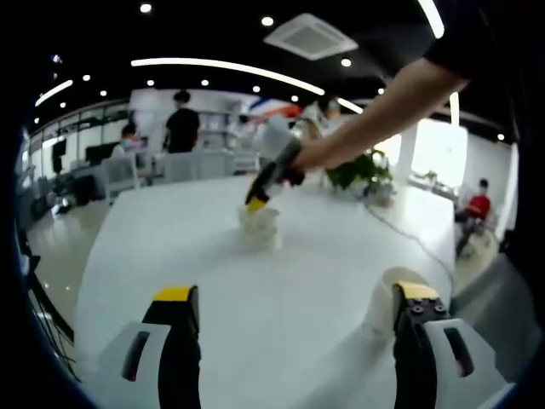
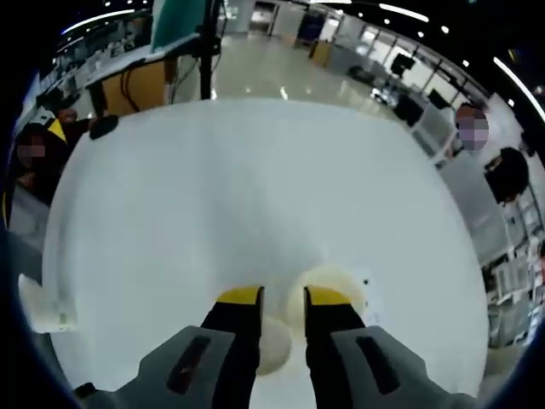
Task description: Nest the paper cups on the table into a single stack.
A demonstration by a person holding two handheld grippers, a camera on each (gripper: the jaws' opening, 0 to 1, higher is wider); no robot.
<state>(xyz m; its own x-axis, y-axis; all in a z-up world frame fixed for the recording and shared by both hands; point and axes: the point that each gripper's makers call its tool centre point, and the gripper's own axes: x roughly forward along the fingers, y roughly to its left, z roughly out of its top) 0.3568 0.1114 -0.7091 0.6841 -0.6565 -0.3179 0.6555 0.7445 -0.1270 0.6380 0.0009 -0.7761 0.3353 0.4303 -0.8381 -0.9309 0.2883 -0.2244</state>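
In the left gripper view, the left gripper [image 1: 294, 313] rises from six o'clock with its yellow-tipped black jaws spread wide apart, nothing between them. From two o'clock a bare forearm [image 1: 387, 115] reaches toward the centre, its hand [image 1: 300, 158] carrying the right gripper [image 1: 258, 198], tips pointing down. In the right gripper view, that gripper's jaws stand at six o'clock, drawn near each other with a narrow gap.
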